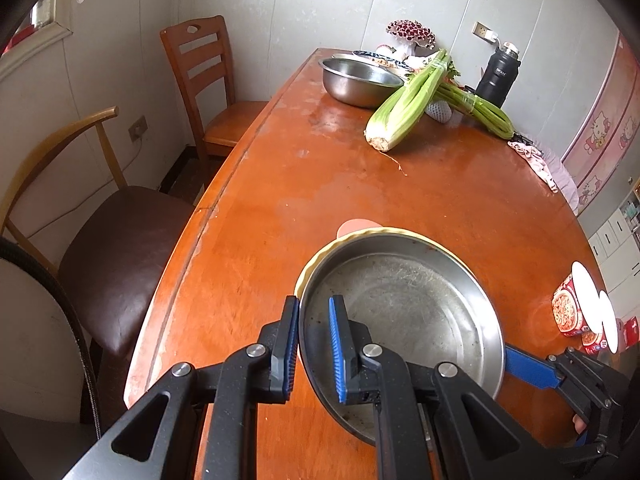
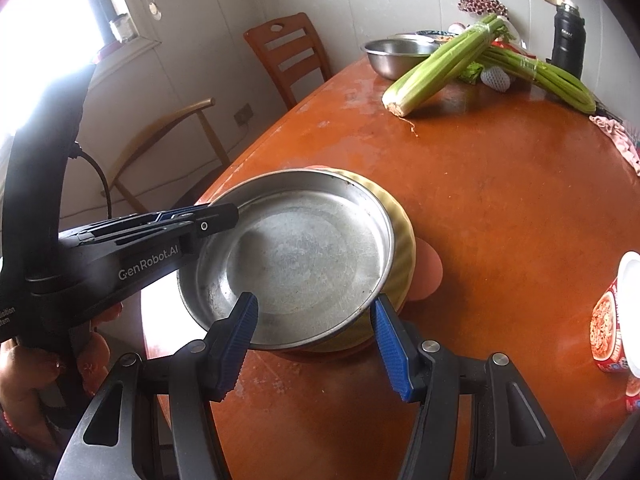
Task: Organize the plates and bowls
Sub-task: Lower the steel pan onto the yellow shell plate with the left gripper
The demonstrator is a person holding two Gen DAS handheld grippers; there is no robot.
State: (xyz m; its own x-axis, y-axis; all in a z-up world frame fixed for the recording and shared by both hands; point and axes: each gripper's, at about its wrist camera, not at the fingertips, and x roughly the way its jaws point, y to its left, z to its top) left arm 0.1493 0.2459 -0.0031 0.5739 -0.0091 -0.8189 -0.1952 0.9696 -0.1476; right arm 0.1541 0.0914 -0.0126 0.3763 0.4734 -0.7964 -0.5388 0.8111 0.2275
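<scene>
A scratched steel plate (image 1: 400, 312) (image 2: 296, 256) lies over a yellow fluted dish (image 1: 360, 234) (image 2: 404, 248), with a pink disc (image 2: 428, 272) poking out underneath. My left gripper (image 1: 314, 304) is shut on the plate's left rim, one pad inside and one outside; in the right wrist view it comes in from the left (image 2: 224, 216). My right gripper (image 2: 314, 304) stands open at the near rim, one fingertip over the plate and the other by the yellow dish's edge. I see no pad pressing. A steel bowl (image 1: 360, 80) (image 2: 392, 56) stands at the table's far end.
Celery bunches (image 1: 404, 108) and a black flask (image 1: 498, 76) lie beside the far bowl, and a pink cloth (image 1: 536, 160) is at the right edge. Instant noodle cups (image 2: 608, 328) stand at the right. Two chairs (image 1: 208, 80) (image 1: 116, 240) line the orange table's (image 1: 320, 184) left side.
</scene>
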